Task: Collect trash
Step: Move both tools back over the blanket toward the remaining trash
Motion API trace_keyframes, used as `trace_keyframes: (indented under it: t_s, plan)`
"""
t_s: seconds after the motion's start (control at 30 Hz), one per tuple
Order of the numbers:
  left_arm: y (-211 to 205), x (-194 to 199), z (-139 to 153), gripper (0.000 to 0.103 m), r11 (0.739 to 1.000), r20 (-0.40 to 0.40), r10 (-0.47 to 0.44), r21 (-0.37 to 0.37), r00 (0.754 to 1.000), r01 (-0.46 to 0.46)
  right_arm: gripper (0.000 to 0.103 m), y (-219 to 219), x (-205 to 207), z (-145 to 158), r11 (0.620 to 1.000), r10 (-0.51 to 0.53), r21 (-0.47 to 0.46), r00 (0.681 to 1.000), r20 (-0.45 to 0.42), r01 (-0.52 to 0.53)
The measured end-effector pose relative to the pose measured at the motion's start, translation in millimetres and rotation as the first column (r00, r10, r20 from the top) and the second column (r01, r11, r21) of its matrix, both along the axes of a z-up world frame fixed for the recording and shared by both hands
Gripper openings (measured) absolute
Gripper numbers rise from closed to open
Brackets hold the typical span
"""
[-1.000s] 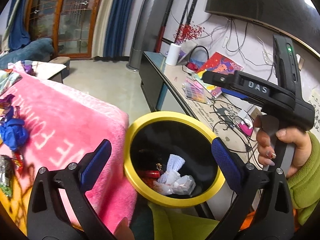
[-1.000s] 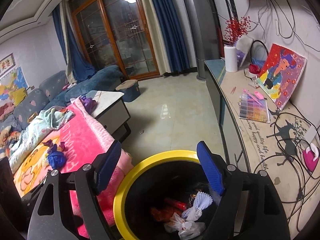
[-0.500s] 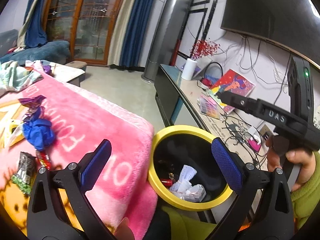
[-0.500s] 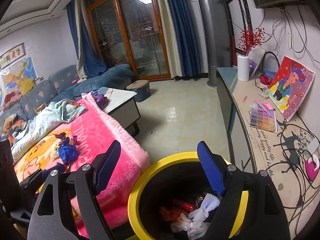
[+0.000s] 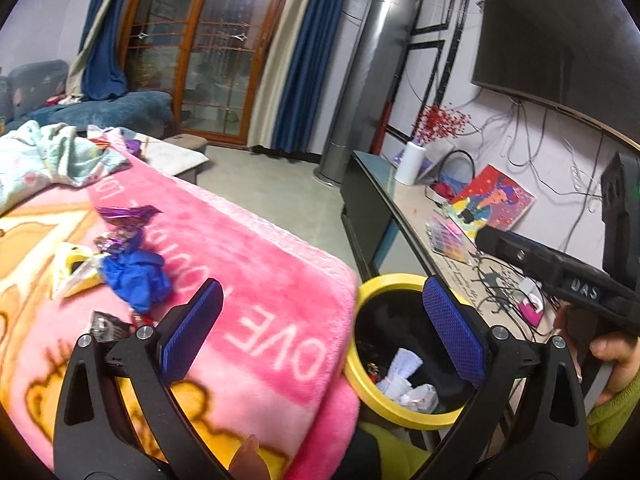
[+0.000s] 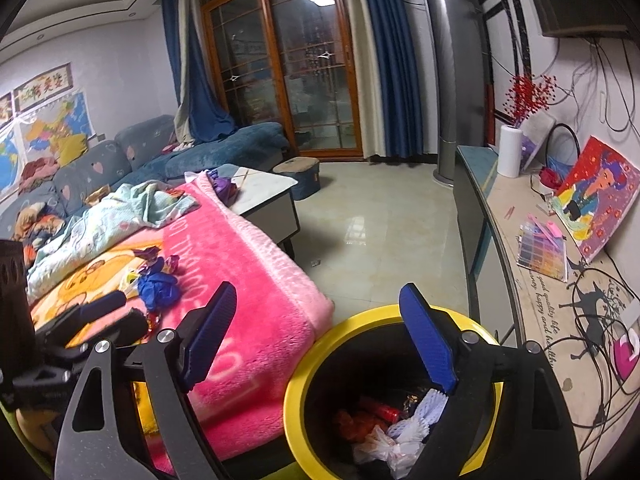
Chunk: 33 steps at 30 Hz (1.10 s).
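My left gripper (image 5: 322,330) is open and empty, over the edge of the pink blanket (image 5: 256,264) beside the yellow-rimmed black bin (image 5: 386,280). On the blanket to its left lie a crumpled blue piece (image 5: 136,276), a purple wrapper (image 5: 128,214), a yellow wrapper (image 5: 76,268) and a dark wrapper (image 5: 106,324). My right gripper (image 6: 318,340) hangs above the bin (image 6: 298,380); its jaws are opening with nothing between them. White bags (image 6: 396,444) and red scraps (image 6: 372,416) lie inside the bin. The blue piece (image 6: 160,286) also shows in the right wrist view.
A long low cabinet (image 6: 500,216) on the right carries cables, a bright painting (image 6: 596,196) and a white vase (image 6: 510,150). A white coffee table (image 6: 264,188), a stool and blue sofas stand beyond the blanket. Tiled floor (image 6: 380,220) lies between.
Both grippers have swung left, from over the bin toward the blanket. The bin has slid right and down in both views, and the trash on the blanket has come closer. Both jaws stay apart.
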<state>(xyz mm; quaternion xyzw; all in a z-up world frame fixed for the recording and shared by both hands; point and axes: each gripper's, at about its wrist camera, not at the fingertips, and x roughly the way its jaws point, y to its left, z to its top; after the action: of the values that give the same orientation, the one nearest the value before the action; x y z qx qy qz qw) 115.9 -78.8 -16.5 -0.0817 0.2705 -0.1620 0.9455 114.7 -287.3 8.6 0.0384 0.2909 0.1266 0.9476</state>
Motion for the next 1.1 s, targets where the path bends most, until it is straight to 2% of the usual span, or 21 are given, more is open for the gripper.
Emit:
trace_keyframes:
  t_s: [0.57,0.83,1.1]
  plan:
    - [67,-1,5,0.092,0.985,0.025,0.174,-0.017,0.985,-0.173,0.081,65,-2,-5,0.989,0.145,-0.028,0.989,-0.021,-0.145]
    - [101,1,4,0.092,0.966,0.02,0.256,-0.037,0.966,-0.255,0.082,96,-2,-9,0.976,0.214,-0.025,0.976,-0.037,-0.215]
    - [142,3,-1,0.092,0.934,0.004,0.352,-0.057,0.936,-0.352,0.082,124,4,-15,0.966,0.259,-0.012,0.964,-0.057,-0.26]
